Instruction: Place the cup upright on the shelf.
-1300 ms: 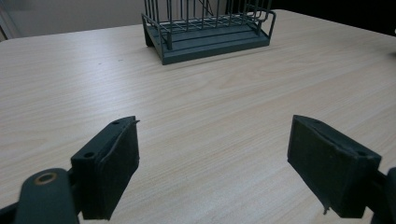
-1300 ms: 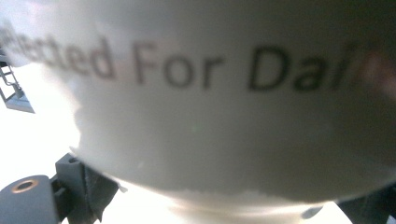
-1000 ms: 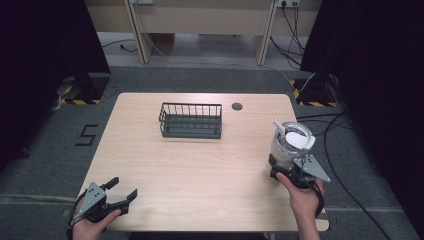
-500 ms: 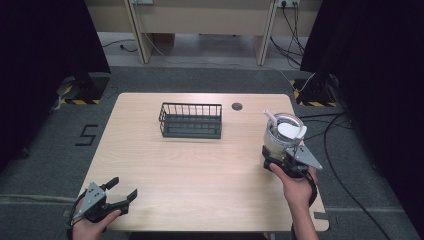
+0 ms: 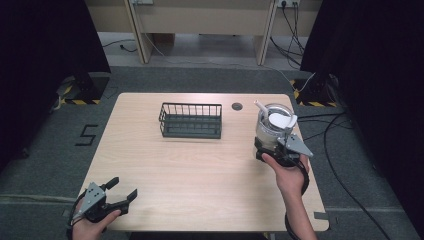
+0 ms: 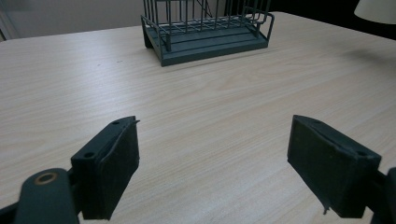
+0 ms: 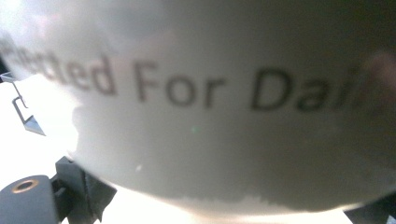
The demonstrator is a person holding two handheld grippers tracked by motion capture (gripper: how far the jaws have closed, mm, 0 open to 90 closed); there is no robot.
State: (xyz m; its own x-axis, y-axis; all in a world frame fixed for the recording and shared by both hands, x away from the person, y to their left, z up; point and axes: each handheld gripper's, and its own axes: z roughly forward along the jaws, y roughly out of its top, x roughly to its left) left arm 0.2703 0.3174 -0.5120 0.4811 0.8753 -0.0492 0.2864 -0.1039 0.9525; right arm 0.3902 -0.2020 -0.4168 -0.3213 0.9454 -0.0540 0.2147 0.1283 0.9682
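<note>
1. The task's thing was a clear glass jar [image 5: 272, 131] standing at about 3 o'clock on the desk [image 5: 200, 175], close to the right edge. It stood upright as far as the high view allowed; whether its base rested on the desk or was lifted just off it could not be told.
2. Looks: see-through wall and an open round mouth, holding a white spoon-like scoop [image 5: 280, 120] whose handle stuck out toward 11 o'clock. In the right gripper view the jar wall [image 7: 210, 121] sat pressed up to the lens, with blurred dark lettering across it.
3. Right gripper [image 5: 275, 150]: at the jar's near side, at 6 o'clock from it, jaws set on either side of its lower body. Judged as clamped on the jar, since the wall sat tight between the jaw bases in its own view.
4. Left gripper [image 5: 122, 195]: at about 7 o'clock on the desk, near the front edge and well apart from the jar. Jaws spread wide, nothing between them, bare wood in the gap in the left gripper view.
5. Wire basket [image 5: 191, 120]: dark, empty, at about 12 o'clock on the desk, at 9 o'clock from the jar and apart from it.
6. Step judged: jar grasped and being carried or repositioned, probably toward the basket.
7. Next move would call for keeping the jar level so the scoop stays in, clearing the basket's rim, and lowering inside the wires without tipping.
</note>
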